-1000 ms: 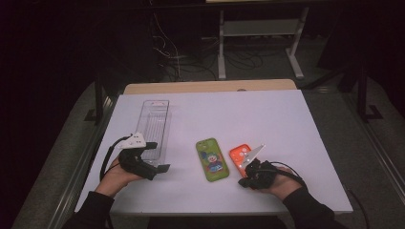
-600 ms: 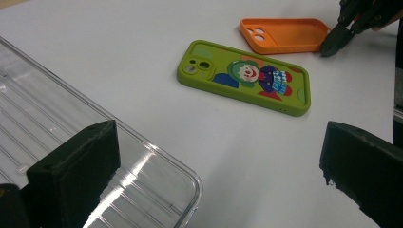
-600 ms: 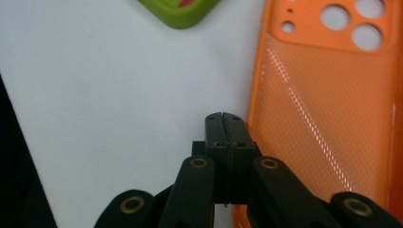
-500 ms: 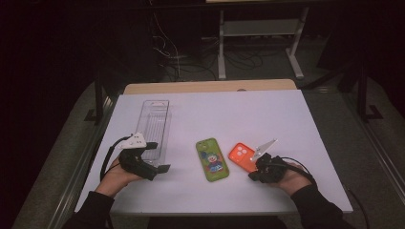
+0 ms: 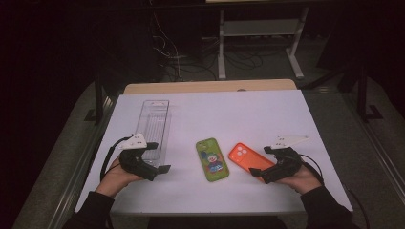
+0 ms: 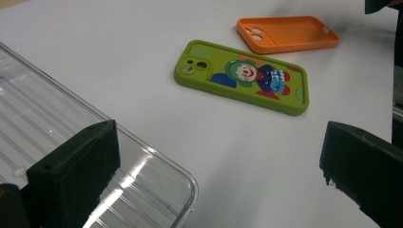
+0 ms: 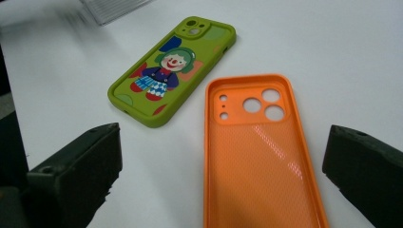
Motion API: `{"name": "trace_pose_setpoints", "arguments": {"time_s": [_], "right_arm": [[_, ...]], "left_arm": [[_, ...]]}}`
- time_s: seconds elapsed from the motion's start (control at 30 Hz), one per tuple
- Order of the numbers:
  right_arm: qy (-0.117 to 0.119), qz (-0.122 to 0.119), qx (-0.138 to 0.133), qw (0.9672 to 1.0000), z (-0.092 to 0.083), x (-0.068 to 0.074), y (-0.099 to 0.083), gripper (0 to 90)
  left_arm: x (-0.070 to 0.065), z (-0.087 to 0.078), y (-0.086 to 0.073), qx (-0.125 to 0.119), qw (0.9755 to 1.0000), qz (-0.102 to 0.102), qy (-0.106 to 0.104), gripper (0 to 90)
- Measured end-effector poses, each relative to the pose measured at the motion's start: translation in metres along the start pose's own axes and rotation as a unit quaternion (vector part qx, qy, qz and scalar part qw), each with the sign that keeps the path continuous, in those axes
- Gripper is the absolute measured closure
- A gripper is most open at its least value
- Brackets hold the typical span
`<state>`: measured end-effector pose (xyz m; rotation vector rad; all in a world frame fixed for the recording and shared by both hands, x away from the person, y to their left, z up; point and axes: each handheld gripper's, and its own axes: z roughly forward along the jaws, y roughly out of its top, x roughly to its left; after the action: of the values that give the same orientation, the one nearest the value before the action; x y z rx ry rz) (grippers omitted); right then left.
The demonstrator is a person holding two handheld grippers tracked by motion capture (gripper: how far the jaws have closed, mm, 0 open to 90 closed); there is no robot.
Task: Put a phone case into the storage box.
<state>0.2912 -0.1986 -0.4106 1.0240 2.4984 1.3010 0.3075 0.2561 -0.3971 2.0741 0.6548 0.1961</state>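
An orange phone case (image 5: pixel 241 156) lies hollow side up on the white table (image 5: pixel 239 114), right of a green phone case (image 5: pixel 211 159) printed with a clown. My right gripper (image 5: pixel 263 161) sits at the orange case's right edge. Its jaws have just been opening and stand wide, the orange case (image 7: pixel 256 156) flat on the table between them, untouched by the pads. The green case (image 7: pixel 173 71) lies beyond it to the left. My left gripper (image 5: pixel 157 156) rests open at the near end of a clear plastic tray (image 5: pixel 155 124), holding nothing, its jaws wide in the left gripper view (image 6: pixel 214 180).
The clear tray (image 6: pixel 47 123) is ribbed and empty, running away from me on the table's left. From the left gripper, the green case (image 6: pixel 242 76) and orange case (image 6: pixel 287 33) lie ahead. Dark floor, cables and a metal stand lie beyond the far edge.
My right hand has drawn back to the right, away from the orange case, and its jaws have spread apart. The orange case now lies flat. The left hand has kept still.
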Motion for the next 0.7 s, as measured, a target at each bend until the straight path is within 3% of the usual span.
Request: {"name": "trace_pose_setpoints", "arguments": {"time_s": [0.2,0.43,0.7], "right_arm": [[-0.015,0.007,0.001,0.9999,-0.005,-0.001,-0.009,0.0],[-0.034,-0.008,-0.001,0.9994,-0.008,0.002,-0.007,0.0],[-0.045,0.002,0.004,0.999,-0.014,0.001,0.001,0.0]], "left_arm": [[0.0,0.001,0.0,-0.001,1.0,-0.004,-0.002,0.0],[0.001,0.001,0.0,-0.005,1.0,-0.003,-0.001,0.0],[0.0,0.003,0.0,0.0,1.0,0.001,-0.004,0.0]]}}
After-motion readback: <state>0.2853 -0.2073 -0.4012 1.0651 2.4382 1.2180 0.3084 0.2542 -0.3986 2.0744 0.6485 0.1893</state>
